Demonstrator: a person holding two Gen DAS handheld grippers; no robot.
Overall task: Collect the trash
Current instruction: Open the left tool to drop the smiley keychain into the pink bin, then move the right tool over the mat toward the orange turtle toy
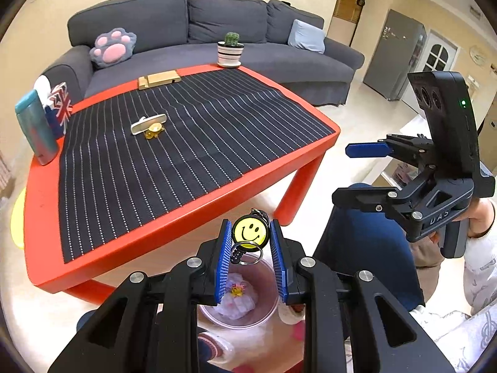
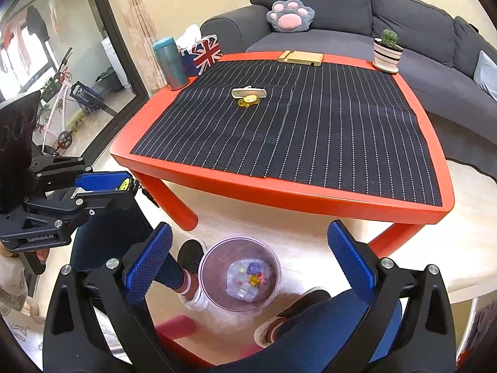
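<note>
Left wrist view shows the left gripper (image 1: 251, 259) low in the frame, its blue pads clamped on either side of a yellow smiley keychain (image 1: 251, 229), directly over a clear bin (image 1: 267, 310) standing on the floor between the person's feet. That bin already holds a few small bits, which suggests part of the collecting is done. This piece looks ready to be dropped in.

At the right edge of the frame the right gripper (image 1: 357, 171) hangs with its jaws wide apart and nothing between them.

On the striped mat (image 1: 192, 143) of the red table (image 1: 174, 227), upper left of centre, a small white object (image 1: 148, 123) and a yellow trinket (image 1: 154, 131) touching it remain, probably the last litter. Whether the teal flask, tissue box, wooden stand and cactus pot count as trash I cannot tell; they look like furnishings.
</note>
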